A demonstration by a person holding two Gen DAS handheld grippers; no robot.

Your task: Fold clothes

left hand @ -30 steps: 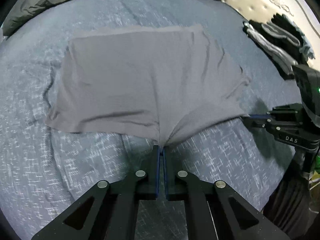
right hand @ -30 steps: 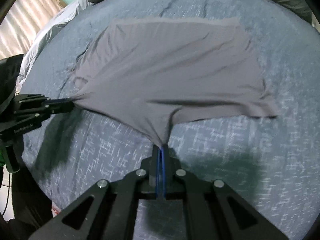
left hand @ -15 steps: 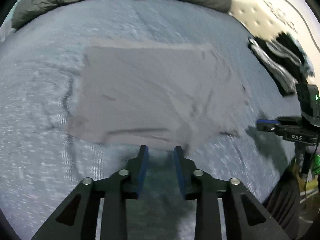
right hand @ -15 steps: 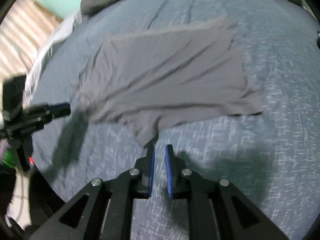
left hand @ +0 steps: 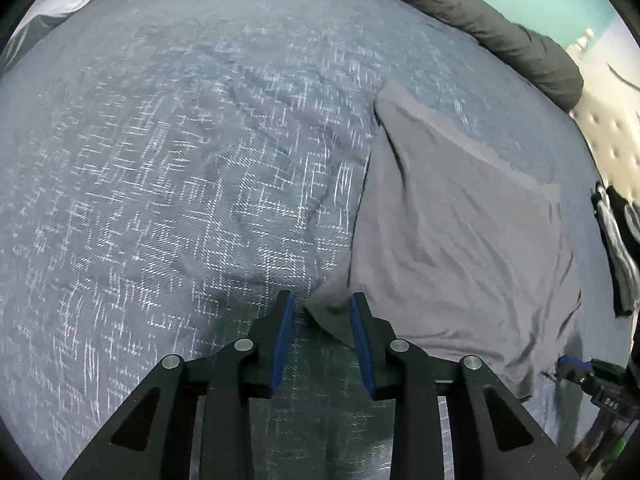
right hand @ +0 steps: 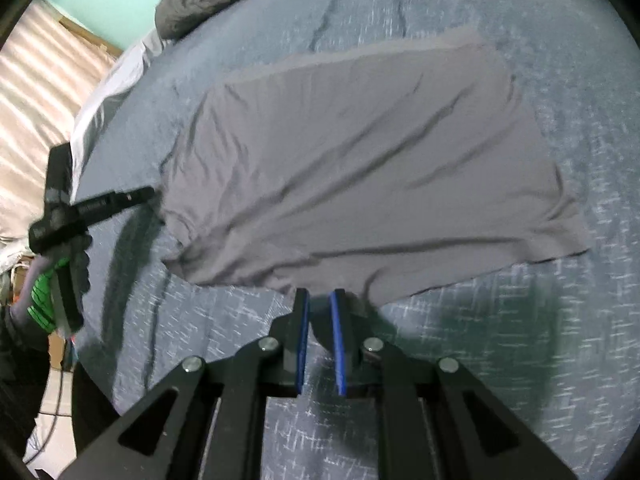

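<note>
Grey shirt point(right hand: 360, 168) lies spread, long axis crosswise.

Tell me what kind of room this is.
Most likely a bedroom: the grey garment lies spread on a bed's blue patterned cover, with a dark duvet bunched along the far edge and a tufted headboard.

Dim, cool indoor light; motion blur smears the bedspread point(left hand: 180, 200) weave (worst in the right wrist view), fisheye bending edges, soft shadows beneath each gripper.
</note>
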